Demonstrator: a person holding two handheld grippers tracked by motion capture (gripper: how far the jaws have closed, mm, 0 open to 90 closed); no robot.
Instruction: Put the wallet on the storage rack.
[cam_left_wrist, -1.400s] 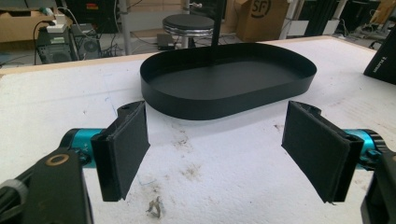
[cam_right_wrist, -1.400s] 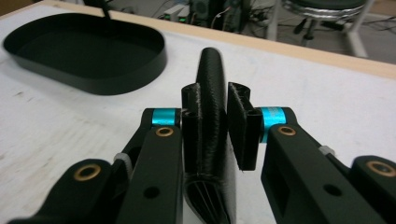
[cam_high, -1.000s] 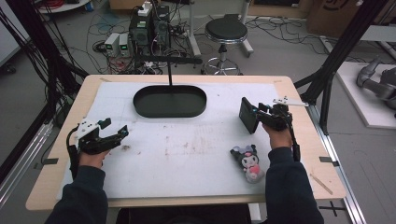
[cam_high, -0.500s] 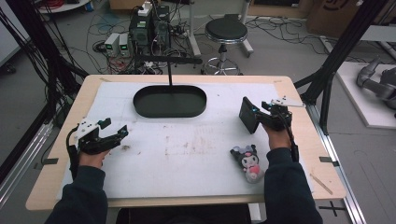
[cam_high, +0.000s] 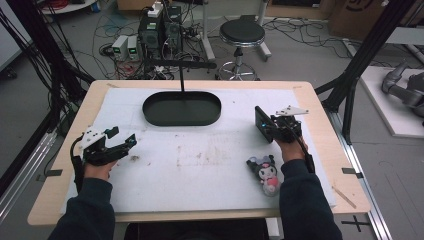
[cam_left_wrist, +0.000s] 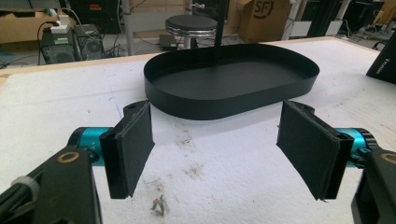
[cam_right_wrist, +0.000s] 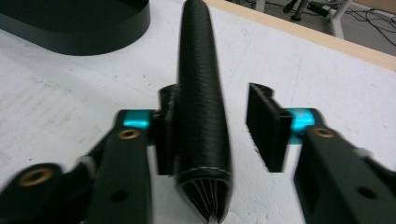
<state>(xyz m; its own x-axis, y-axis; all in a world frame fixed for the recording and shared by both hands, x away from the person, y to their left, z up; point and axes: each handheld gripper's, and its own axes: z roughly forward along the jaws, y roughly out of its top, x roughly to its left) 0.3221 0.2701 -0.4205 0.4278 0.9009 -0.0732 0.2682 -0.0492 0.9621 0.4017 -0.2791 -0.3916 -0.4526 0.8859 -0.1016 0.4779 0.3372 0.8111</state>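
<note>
My right gripper has a black textured wallet standing on edge between its jaws. The wallet leans on the left pad, and a gap shows at the right pad. These jaws have just been closing around it. In the high view the wallet stands upright at the right gripper tips. A black oval tray lies at the table's far middle. My left gripper is open and empty, facing the tray from the near left.
A black, white and pink plush doll lies by the right forearm near the front edge. A thin black post rises behind the tray. A stool and cables sit on the floor beyond the table.
</note>
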